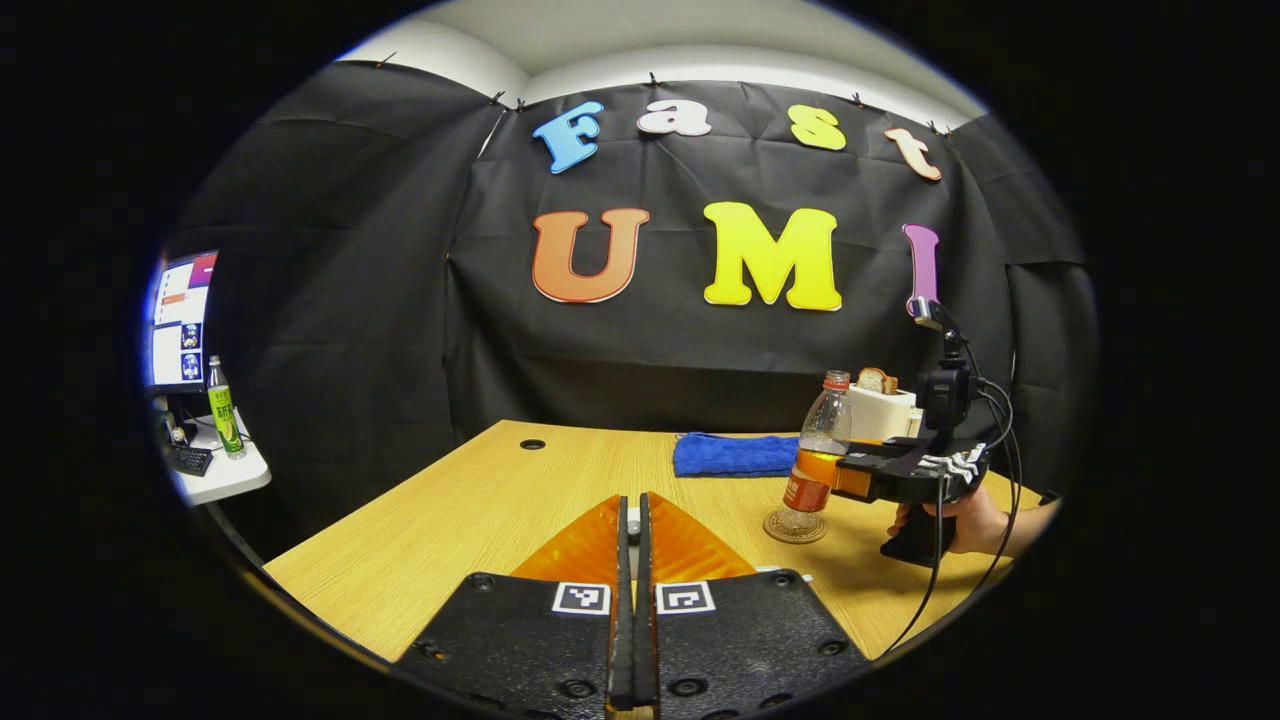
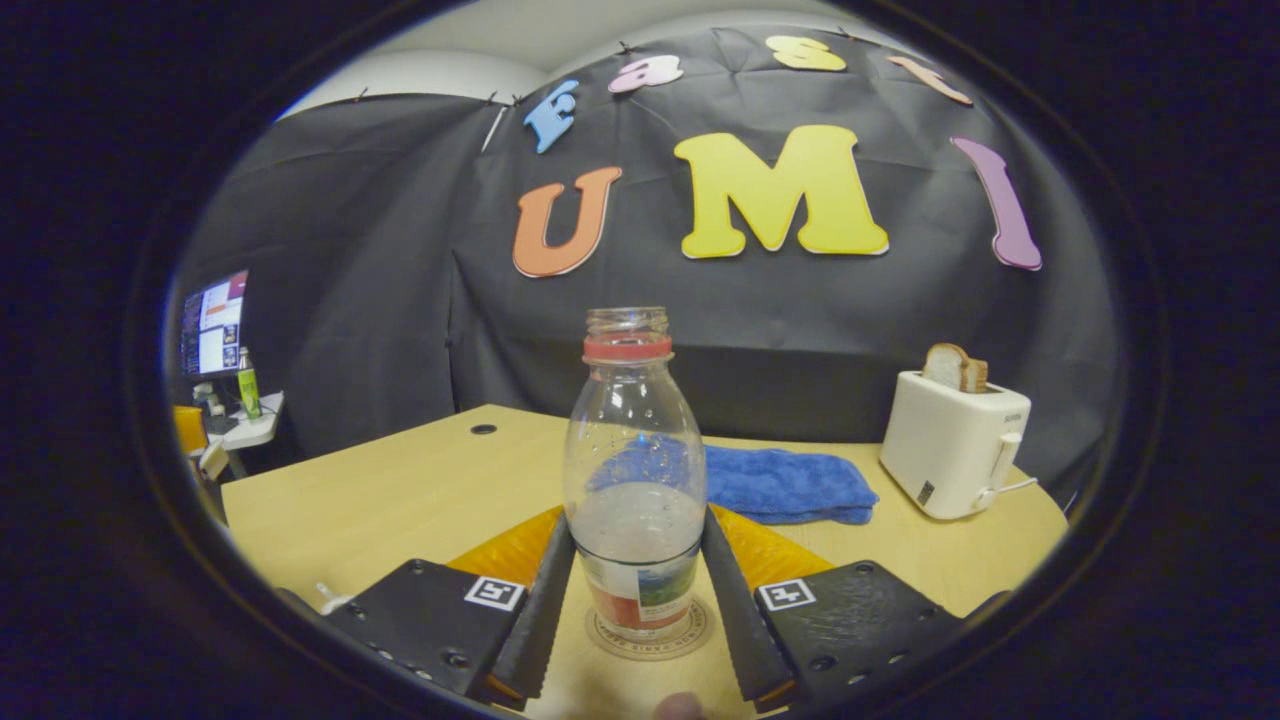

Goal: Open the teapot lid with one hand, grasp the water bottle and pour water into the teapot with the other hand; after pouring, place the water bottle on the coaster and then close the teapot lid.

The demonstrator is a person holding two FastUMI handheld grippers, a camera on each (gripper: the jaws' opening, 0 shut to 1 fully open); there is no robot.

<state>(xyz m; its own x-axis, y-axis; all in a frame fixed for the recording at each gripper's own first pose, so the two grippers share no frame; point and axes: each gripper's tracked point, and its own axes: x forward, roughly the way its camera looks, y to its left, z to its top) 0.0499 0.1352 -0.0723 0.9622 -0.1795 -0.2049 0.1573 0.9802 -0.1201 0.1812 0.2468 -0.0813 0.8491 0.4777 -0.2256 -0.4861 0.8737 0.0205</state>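
A clear water bottle (image 2: 635, 450) with a red neck ring, no cap and a little water in it stands upright on a round coaster (image 2: 610, 640). My right gripper (image 2: 637, 520) is shut on the bottle, one finger pressed against each side at label height. In the left gripper view the same bottle (image 1: 822, 440) sits on the coaster (image 1: 795, 528) at the table's right, with the right gripper (image 1: 835, 470) around it and a hand (image 1: 975, 520) behind. My left gripper (image 1: 633, 505) hovers over the table's near edge, shut, with no thing seen between its fingers.
A blue cloth (image 2: 790, 485) lies behind the bottle. A white toaster (image 2: 950, 445) with a bread slice stands at the back right. Left of the wooden table (image 1: 480, 500), a small side table carries a monitor and a green bottle (image 1: 222, 410).
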